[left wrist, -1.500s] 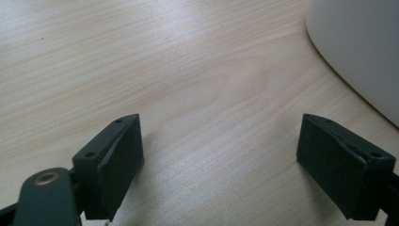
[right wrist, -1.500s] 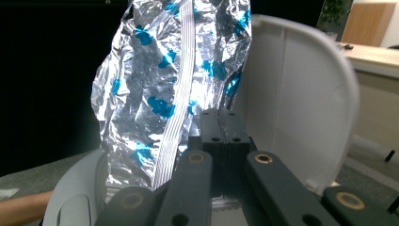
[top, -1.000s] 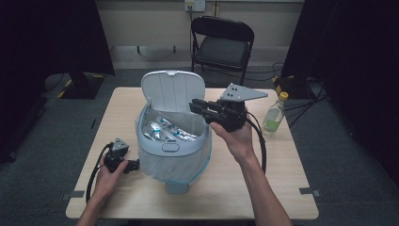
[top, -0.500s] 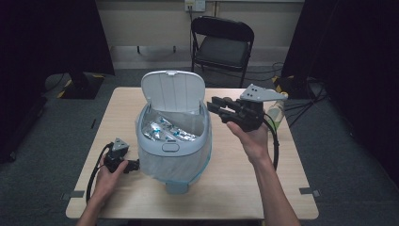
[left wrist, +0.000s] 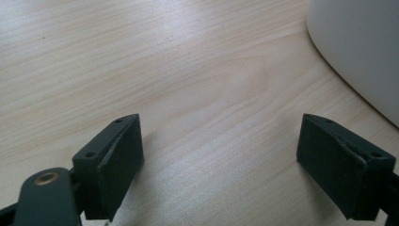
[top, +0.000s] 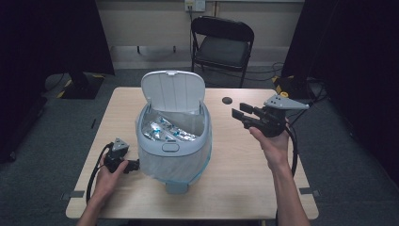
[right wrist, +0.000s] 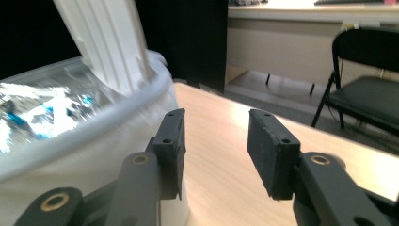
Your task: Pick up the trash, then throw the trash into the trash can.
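My read: the bin (top: pixel 173 143) w/ its flip lid (top: pixel 173 91) up sits mid-tabletop (top: pixel 244 179), white liner bag hanging over the rim, shiny foil wrappers (top: pixel 167 132) piled inside. Step in hand looks like closing that lid or dealing w/ the liner; can't be sure which.

Right claw (top: pixel 236 116) is held up off the tabletop, to the right of the bin, near the rim but not touching, pointing at it. It's released, jaws parted w/ nothing between them; the right gripper view has the lid's ribbed inner face (right wrist: pixel 106 44) upright just ahead-left and the rim (right wrist: pixel 94 125) curving under it.

Left claw (top: pixel 136 165) rests low by the bin's front-left base, spread wide, empty. In the left gripper view (left wrist: pixel 221 160) I get bare wood between the jaws and the bin wall (left wrist: pixel 362 52) at upper right, close but apart.

How I'd do it well:
- lid: bring right claw up & over the top edge, push from behind, not pinch. It's hinged, so follow the arc.
- use left claw to brace the base so the bin doesn't slide.
- keep clear of the liner, prob thin & snags easily.
- go slow near the latch at front.
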A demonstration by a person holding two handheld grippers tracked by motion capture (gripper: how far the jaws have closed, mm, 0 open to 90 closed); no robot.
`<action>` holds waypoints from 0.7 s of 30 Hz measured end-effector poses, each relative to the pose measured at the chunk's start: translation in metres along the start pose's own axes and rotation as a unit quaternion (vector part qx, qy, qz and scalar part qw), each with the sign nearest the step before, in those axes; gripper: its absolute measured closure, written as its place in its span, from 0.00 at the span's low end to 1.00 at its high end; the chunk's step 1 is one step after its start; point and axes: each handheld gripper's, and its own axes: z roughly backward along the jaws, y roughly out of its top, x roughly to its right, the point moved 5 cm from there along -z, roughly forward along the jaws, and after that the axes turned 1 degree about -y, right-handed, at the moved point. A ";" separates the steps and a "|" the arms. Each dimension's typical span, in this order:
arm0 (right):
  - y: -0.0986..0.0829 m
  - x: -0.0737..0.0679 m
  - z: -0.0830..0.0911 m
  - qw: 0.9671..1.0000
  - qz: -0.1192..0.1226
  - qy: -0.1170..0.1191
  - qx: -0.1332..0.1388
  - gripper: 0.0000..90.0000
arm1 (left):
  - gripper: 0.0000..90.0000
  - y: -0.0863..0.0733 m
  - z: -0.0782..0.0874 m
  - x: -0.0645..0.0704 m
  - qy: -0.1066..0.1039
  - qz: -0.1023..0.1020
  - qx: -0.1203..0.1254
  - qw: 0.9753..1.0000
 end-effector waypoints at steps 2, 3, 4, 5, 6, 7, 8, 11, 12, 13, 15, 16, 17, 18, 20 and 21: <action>-0.011 0.008 0.001 1.000 -0.013 -0.008 -0.006 0.60 | 0.16 0.000 0.000 0.000 0.000 0.000 0.000 1.000; -0.017 0.011 0.001 1.000 -0.017 -0.014 -0.009 0.60 | 0.16 0.000 0.000 0.000 0.000 0.000 0.000 1.000; -0.024 0.015 0.000 0.999 -0.023 -0.019 -0.013 0.59 | 0.16 0.000 0.000 0.000 0.000 0.000 0.000 1.000; -0.032 0.019 0.000 0.999 -0.029 -0.023 -0.017 0.59 | 0.16 0.000 0.000 0.000 0.000 0.000 0.000 1.000; -0.039 0.023 -0.001 0.999 -0.035 -0.026 -0.021 0.58 | 0.16 0.000 0.000 0.000 0.000 0.000 0.000 1.000; -0.046 0.028 -0.002 0.998 -0.040 -0.034 -0.028 0.57 | 0.16 0.000 0.000 0.000 0.000 0.000 0.000 1.000; -0.046 0.028 -0.002 0.998 -0.040 -0.034 -0.028 0.57 | 0.16 0.000 0.000 0.000 0.000 0.000 0.000 1.000; -0.066 0.040 -0.005 0.996 -0.047 -0.051 -0.051 0.49 | 0.16 0.000 0.000 0.000 0.000 0.000 0.000 1.000; -0.069 0.044 -0.004 0.996 -0.049 -0.057 -0.055 0.49 | 0.16 0.000 0.000 0.000 0.000 0.000 0.000 1.000; -0.072 0.048 -0.004 0.995 -0.052 -0.059 -0.056 0.48 | 0.16 0.000 0.000 0.000 0.001 0.000 0.000 1.000; -0.079 0.056 -0.003 0.994 -0.059 -0.071 -0.062 0.46 | 0.16 0.000 0.000 0.000 0.001 0.000 0.000 1.000; -0.083 0.060 -0.003 0.993 -0.061 -0.079 -0.067 0.45 | 0.16 0.000 0.000 0.000 0.001 0.000 0.000 1.000; -0.088 0.064 -0.003 0.992 -0.063 -0.083 -0.072 0.44 | 0.16 0.000 0.000 0.000 0.001 0.000 0.000 1.000; -0.093 0.068 -0.003 0.991 -0.064 -0.088 -0.079 0.44 | 0.16 0.000 0.000 0.000 0.001 0.000 0.000 1.000; -0.105 0.074 -0.004 0.988 -0.067 -0.100 -0.096 0.42 | 0.16 0.000 0.000 0.000 0.000 0.000 0.000 1.000; -0.111 0.077 -0.004 0.987 -0.071 -0.101 -0.101 0.41 | 0.16 0.000 0.000 0.000 0.001 0.000 0.000 1.000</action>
